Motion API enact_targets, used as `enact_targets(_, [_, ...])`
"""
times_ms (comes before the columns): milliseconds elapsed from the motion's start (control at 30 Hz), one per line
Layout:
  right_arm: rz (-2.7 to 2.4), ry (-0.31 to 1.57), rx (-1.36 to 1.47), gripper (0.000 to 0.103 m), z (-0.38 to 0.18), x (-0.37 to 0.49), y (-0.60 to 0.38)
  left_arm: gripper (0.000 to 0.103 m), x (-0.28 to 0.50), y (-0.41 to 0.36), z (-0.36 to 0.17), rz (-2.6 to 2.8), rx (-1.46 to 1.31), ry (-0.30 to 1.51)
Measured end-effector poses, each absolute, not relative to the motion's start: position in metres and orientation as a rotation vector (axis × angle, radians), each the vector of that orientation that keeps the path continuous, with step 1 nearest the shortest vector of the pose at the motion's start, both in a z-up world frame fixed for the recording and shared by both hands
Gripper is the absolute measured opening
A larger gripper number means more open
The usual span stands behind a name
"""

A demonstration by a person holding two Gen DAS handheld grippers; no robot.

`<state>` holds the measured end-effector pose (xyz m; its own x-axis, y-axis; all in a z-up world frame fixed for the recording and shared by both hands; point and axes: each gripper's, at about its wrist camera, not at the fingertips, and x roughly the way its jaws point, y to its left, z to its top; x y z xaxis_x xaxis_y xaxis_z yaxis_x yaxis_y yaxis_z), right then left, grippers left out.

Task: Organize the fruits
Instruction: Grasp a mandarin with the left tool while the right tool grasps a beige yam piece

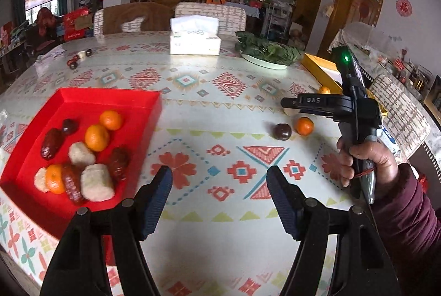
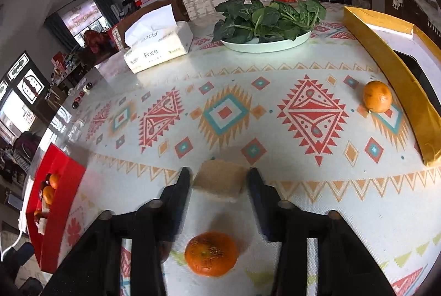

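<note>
Right gripper [image 2: 219, 180]: fingers spread wide, flanking a pale rough-skinned fruit [image 2: 220, 180] without evident contact; close evenly on its flanks before lifting, a judgement. Loose mandarin [image 2: 210, 253] lies at 6 o'clock beneath the fingers, another mandarin [image 2: 377, 96] at 2 o'clock beside the gold box [image 2: 397, 75]. Left gripper [image 1: 219, 185]: fingers wide, empty, red tray [image 1: 82, 97] of sorted fruit at 10 o'clock.
</note>
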<state>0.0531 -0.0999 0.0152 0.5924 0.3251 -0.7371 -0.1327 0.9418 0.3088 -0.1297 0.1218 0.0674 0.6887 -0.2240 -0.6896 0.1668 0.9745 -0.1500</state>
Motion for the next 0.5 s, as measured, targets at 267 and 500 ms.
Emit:
enact_targets(267, [0.254,0.856,0.317,0.043,0.026,0.044,-0.123,0.07,-0.091,0.066,0.071,-0.333,0.021,0.784])
enact_targets(500, [0.2,0.772,0.411,0.043,0.042,0.031,-0.164,0.069,-0.048,-0.01,0.056,-0.498,0.165,0.809])
